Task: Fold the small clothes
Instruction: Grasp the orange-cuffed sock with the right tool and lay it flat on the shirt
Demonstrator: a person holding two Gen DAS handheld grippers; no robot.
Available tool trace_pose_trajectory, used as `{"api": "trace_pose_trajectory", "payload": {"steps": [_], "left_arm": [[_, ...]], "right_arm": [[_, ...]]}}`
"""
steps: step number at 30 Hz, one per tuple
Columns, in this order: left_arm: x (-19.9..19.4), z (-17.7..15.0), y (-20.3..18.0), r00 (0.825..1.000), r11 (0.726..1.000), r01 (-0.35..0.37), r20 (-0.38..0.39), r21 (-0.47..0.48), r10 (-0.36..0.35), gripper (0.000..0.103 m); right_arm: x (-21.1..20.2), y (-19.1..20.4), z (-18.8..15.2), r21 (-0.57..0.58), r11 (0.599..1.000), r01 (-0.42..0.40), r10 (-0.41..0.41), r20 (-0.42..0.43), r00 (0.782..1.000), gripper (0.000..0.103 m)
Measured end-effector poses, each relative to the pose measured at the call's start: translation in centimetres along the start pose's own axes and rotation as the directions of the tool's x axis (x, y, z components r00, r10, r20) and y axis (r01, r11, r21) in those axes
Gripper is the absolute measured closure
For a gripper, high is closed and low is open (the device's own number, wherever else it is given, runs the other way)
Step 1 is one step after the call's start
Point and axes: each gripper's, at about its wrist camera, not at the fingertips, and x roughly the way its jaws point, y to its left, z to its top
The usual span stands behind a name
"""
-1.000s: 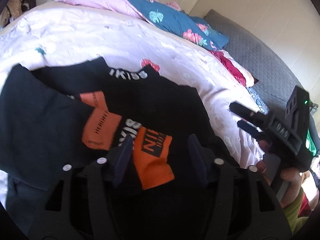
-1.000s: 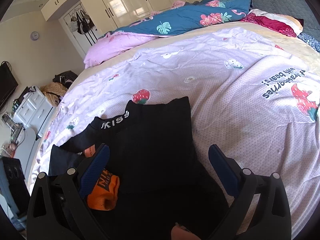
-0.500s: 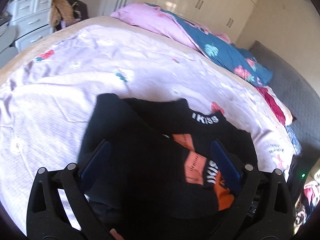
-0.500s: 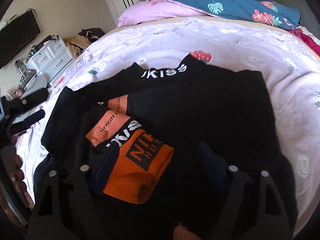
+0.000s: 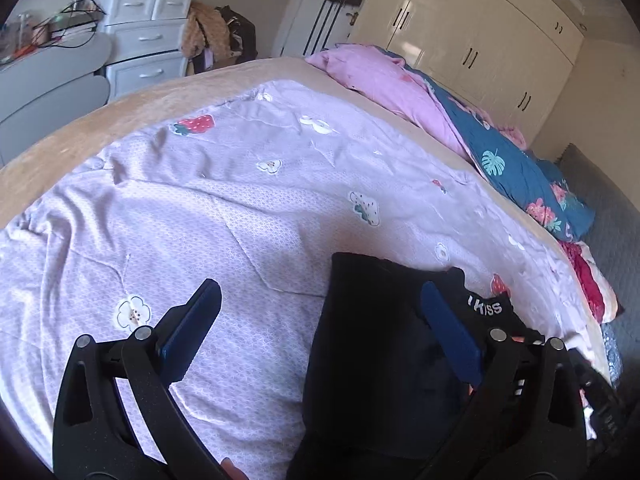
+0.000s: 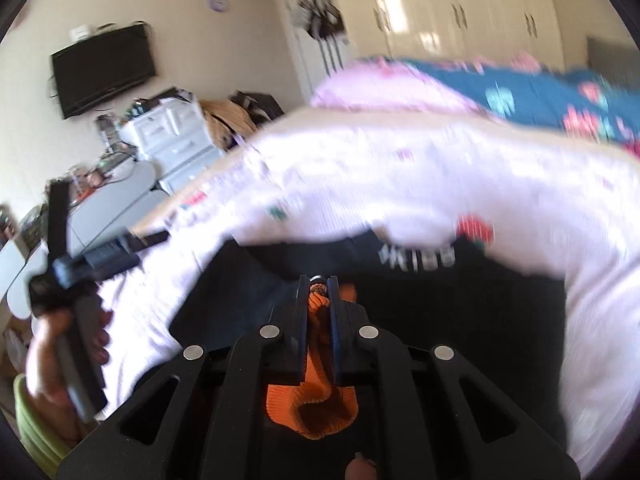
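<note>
On the lilac bedspread (image 5: pixel 240 208) lies the black garment (image 5: pixel 372 344); right gripper (image 6: pixel 319 292) jaws clamped on its orange cuff (image 6: pixel 316 408), left gripper (image 5: pixel 316 328) jaws spread apart, empty.

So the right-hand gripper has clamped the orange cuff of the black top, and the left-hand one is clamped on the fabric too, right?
Not quite. The right gripper is shut on the orange cuff, but the left gripper is open, holding nothing, as the left wrist view shows.

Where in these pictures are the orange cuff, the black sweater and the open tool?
orange cuff (image 6: pixel 318 364), right wrist view, knit pinched between shut tool fingers.
black sweater (image 5: pixel 372 344), left wrist view, its flat body.
left tool (image 5: pixel 320 328), left wrist view, the gap between its fingers.
</note>
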Motion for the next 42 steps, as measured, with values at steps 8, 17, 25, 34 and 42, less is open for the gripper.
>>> {"api": "trace_pose_trajectory", "payload": {"steps": [8,17,25,34,42], "left_arm": [[0.4,-0.1,-0.2,0.999,0.999,0.032,-0.021,-0.011,-0.033,0.009],[1.2,-0.7,-1.9,0.998,0.998,0.057,-0.042,0.036,-0.056,0.009],[2.8,-2.6,-5.4,0.994,0.985,0.081,-0.091,0.151,-0.068,0.009],[4.1,-4.7,-8.3,0.983,0.965,0.140,-0.150,0.221,-0.108,0.010],[4.7,-6.3,-10.5,0.974,0.938,0.171,-0.196,0.300,-0.115,0.030]], "right_arm": [[-3.3,-1.5,5.2,-0.058,0.995,0.083,-0.076,0.103,0.992,0.096],[-3.3,-7.1,1.6,0.021,0.977,0.211,-0.212,0.067,0.975,0.096],[-1.5,-8.6,-1.1,0.070,0.961,0.269,-0.269,-0.001,0.963,0.096],[-0.5,-10.6,-2.5,0.118,0.946,0.302,-0.297,-0.062,0.953,0.096],[-0.4,-11.2,-3.0,0.130,0.934,0.334,-0.327,-0.071,0.942,0.082]]}}
